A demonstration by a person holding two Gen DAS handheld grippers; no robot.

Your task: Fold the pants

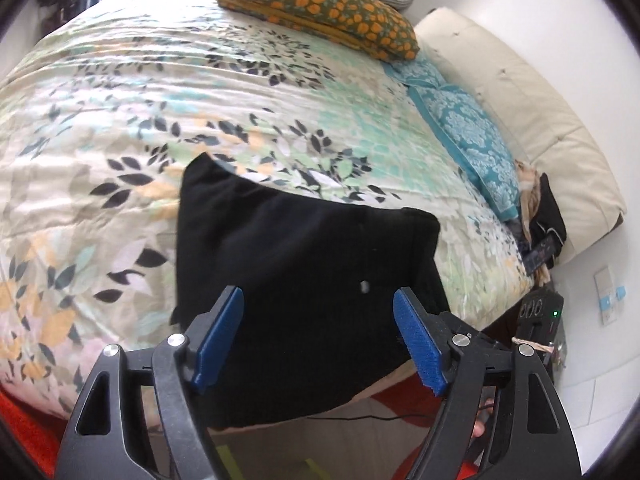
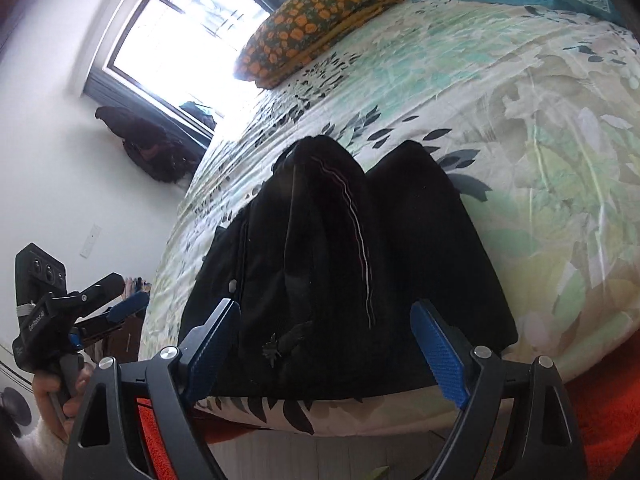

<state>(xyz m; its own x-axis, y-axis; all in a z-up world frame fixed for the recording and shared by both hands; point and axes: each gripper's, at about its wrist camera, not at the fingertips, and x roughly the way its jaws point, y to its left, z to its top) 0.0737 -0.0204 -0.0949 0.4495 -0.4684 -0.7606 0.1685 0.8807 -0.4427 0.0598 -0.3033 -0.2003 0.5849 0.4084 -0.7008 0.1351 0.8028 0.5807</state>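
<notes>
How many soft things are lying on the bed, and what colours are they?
Black pants: 1
Orange-flowered folded blanket: 1
Teal patterned pillow: 1
Dark clothes pile by the pillow: 1
Total: 4

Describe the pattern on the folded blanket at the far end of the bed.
Orange blossoms on dark green, with a mustard edge: the folded blanket shows best in the left wrist view.

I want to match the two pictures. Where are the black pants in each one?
Left wrist view: the pants lie low in the middle, on the bed's near edge, just beyond the open left gripper.
Right wrist view: the pants lie in the middle, beyond the open right gripper.
Shared landmark: the orange-flowered pillow at the top.
</notes>
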